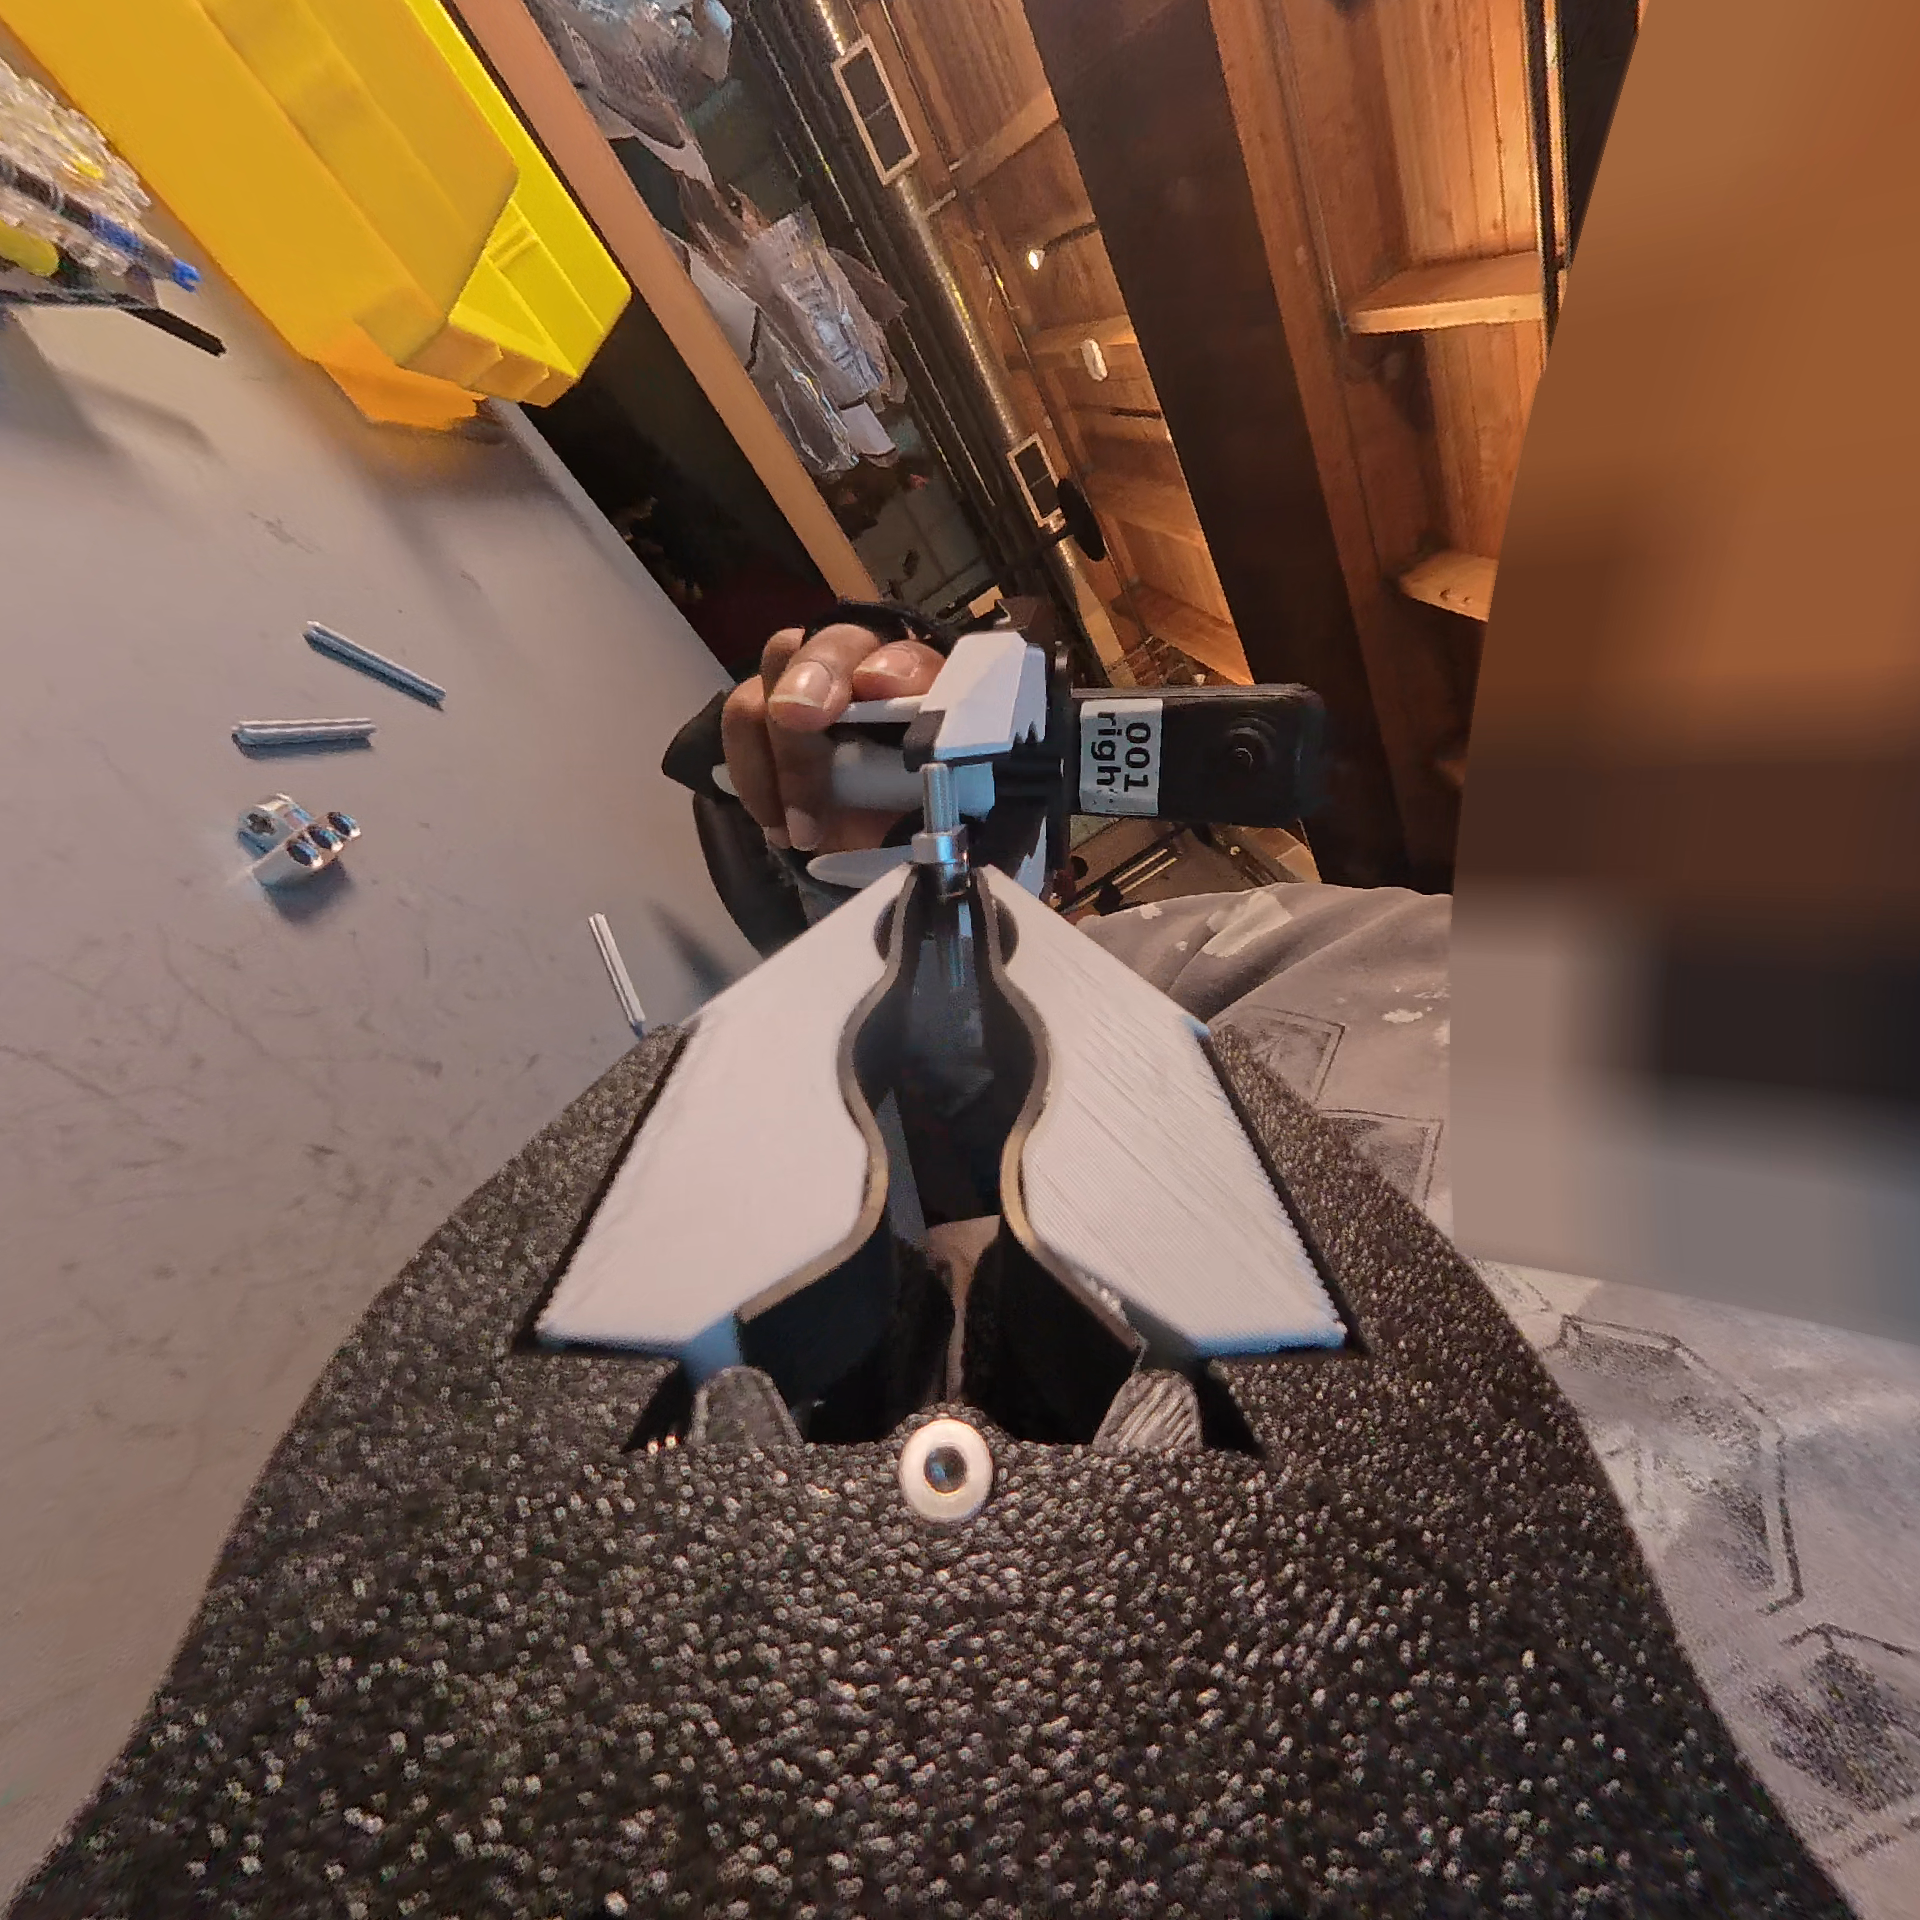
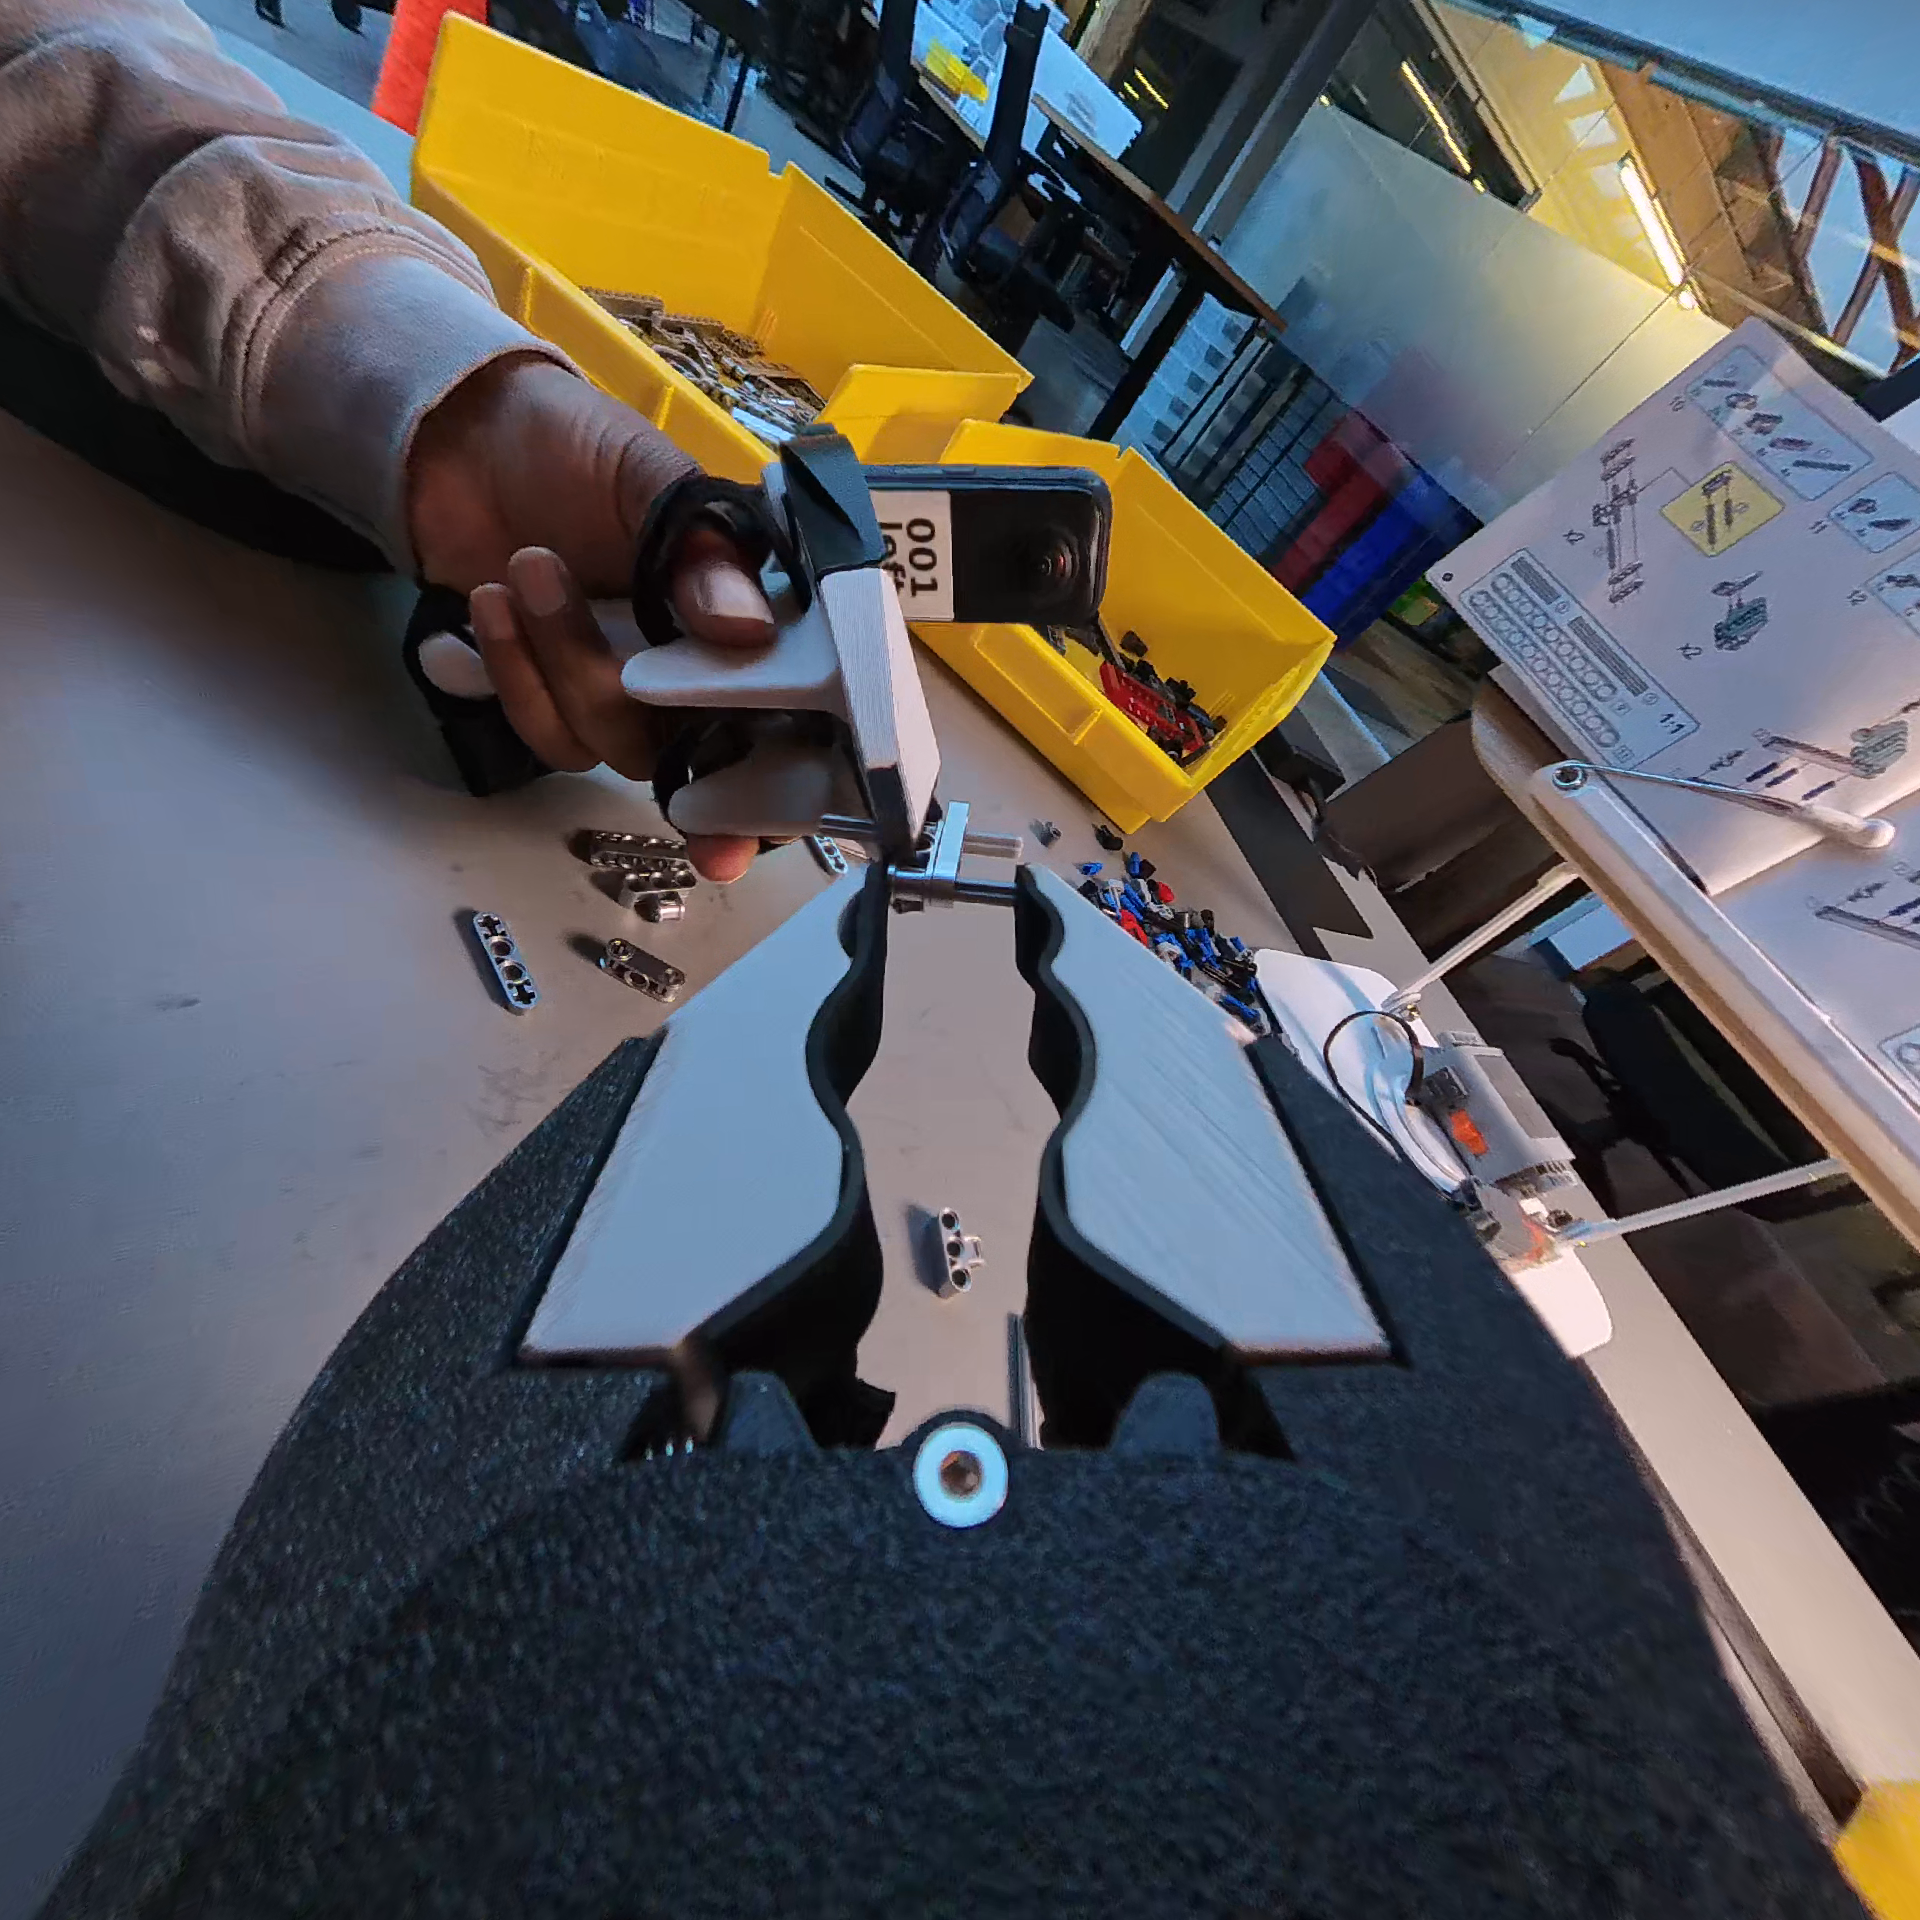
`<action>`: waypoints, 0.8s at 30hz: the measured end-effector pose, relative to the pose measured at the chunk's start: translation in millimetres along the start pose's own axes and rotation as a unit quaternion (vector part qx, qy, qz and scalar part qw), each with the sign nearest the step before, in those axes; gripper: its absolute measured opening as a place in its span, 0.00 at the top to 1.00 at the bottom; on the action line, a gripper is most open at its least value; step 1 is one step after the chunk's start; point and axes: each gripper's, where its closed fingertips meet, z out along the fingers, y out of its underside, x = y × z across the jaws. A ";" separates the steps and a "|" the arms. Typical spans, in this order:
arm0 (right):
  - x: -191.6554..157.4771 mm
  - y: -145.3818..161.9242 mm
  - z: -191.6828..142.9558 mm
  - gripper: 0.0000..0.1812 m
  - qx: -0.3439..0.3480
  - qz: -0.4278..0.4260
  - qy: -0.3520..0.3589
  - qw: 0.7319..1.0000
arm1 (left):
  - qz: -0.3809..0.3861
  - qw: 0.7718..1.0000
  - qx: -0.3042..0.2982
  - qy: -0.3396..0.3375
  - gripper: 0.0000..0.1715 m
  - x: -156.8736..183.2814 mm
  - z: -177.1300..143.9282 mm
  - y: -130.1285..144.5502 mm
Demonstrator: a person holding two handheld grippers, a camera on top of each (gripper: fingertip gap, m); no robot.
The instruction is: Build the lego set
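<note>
My left gripper is shut on a small grey connector with an axle that sticks forward out of its tips. My right gripper meets it head-on, and the axle's far end sits in its jaws. In the right wrist view the dark grey axle spans the gap between my right gripper's two fingertips and touches both. The light grey connector sits on the axle. My left gripper pinches it from above. Both grippers are held above the grey table.
Loose grey beams and a small connector lie on the table, with a pile of small blue and black pins. Two yellow bins stand behind. An instruction booklet stands at right. Grey axles lie to the left. Only a small space, under 4 cm, lies between the two pairs of fingers.
</note>
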 end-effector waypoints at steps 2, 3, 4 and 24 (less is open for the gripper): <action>1.6 0.8 0.1 0.88 -0.002 -0.001 0.006 1.000 | 0.004 1.000 0.006 -0.003 0.97 -0.4 0.6 -2.1; 2.6 0.3 0.1 0.88 -0.001 -0.002 0.010 1.000 | 0.002 1.000 0.013 0.000 0.97 0.2 1.3 -3.5; 3.3 -0.8 0.5 0.88 0.001 -0.004 0.014 1.000 | 0.000 1.000 0.020 0.004 0.97 0.9 2.0 -4.7; 3.3 -7.6 0.9 0.94 0.027 0.037 0.004 0.999 | -0.011 0.998 0.047 0.036 0.96 8.2 0.0 -15.6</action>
